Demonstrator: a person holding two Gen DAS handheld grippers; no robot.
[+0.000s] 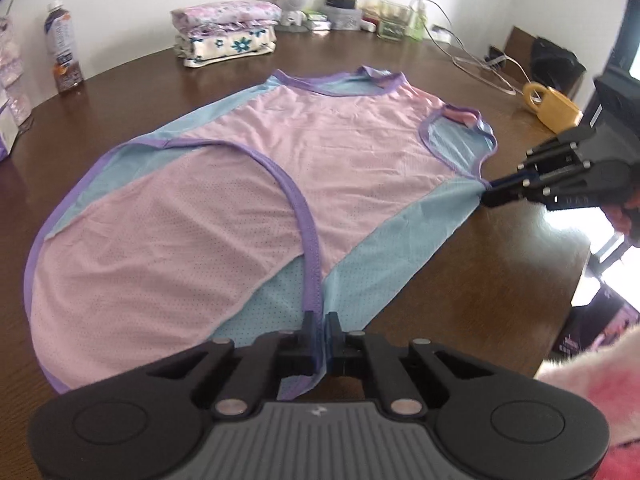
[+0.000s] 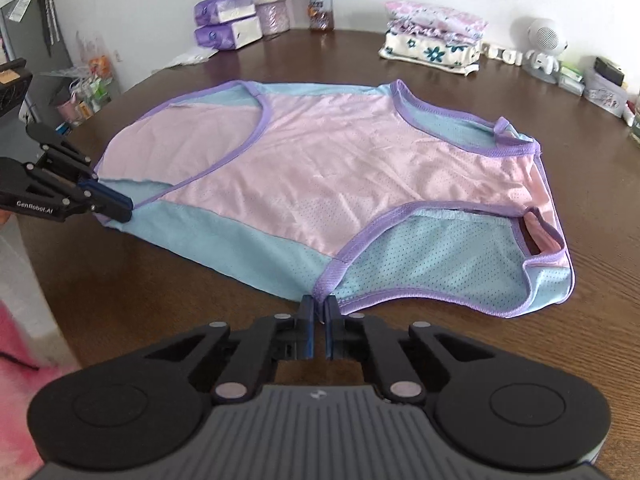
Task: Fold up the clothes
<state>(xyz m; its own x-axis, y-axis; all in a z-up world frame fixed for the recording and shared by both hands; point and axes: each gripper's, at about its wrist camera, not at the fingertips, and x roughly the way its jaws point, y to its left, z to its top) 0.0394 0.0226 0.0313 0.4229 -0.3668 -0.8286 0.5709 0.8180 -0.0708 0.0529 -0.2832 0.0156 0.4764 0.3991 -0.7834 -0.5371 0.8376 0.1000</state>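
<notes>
A sleeveless mesh top [image 1: 312, 148] in pink and light blue with purple trim lies flat on the brown table [image 1: 440, 300]. One hem flap is folded over its lower part. My left gripper [image 1: 321, 320] is shut on the purple-trimmed hem corner at the near edge. At the right, my right gripper [image 1: 486, 194] pinches the blue side panel just under the armhole, drawing the cloth to a point. In the right wrist view the top [image 2: 320, 168] spreads ahead. The right gripper [image 2: 320, 312] is closed at the armhole seam, and the left gripper [image 2: 124, 210] grips the hem at the far left.
A stack of folded floral clothes [image 1: 228, 32] sits at the back by the wall, a drink bottle [image 1: 64, 52] to its left. A yellow mug [image 1: 552, 104] and a cable [image 1: 472, 60] lie at the far right. Tissue packs [image 2: 226, 20] stand near the wall.
</notes>
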